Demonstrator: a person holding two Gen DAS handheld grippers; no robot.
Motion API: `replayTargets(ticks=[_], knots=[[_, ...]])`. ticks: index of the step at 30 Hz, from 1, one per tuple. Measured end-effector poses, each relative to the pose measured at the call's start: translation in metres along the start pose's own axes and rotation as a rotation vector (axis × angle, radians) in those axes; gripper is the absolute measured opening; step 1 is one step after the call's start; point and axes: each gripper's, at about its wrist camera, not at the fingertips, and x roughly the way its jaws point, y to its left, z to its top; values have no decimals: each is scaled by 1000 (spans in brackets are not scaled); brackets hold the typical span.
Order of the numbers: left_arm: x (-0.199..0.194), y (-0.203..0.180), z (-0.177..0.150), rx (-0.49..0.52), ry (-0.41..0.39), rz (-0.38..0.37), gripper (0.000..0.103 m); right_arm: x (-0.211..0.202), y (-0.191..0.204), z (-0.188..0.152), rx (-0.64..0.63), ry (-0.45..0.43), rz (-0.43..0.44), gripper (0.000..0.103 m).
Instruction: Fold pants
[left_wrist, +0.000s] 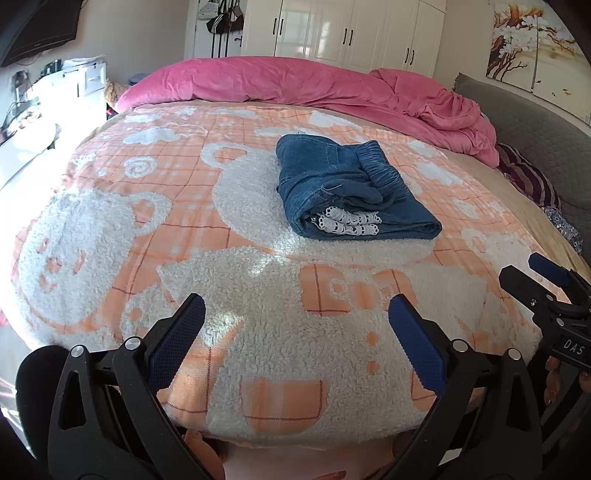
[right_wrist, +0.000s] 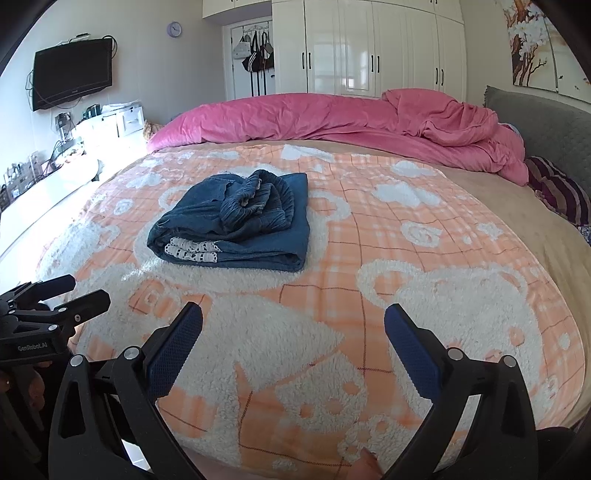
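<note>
The blue denim pants lie folded into a compact bundle on the bed, white lace trim showing at the near edge and the elastic waistband on top; the right wrist view has the pants left of centre. My left gripper is open and empty, held back over the near part of the blanket. My right gripper is open too, with nothing between its fingers. Each gripper appears in the other's view: the right gripper at the right edge, the left gripper at the left edge.
An orange and white fleece blanket covers the bed. A pink duvet is bunched along the far side, with a striped pillow and grey headboard at the right. White wardrobes stand behind. A TV hangs at left.
</note>
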Motion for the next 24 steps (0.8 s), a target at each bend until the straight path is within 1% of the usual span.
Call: replayTargets(ticks=[24], knots=[[1,1,0,1,11,23,94,4,-4,-1,19,9,-6,98]])
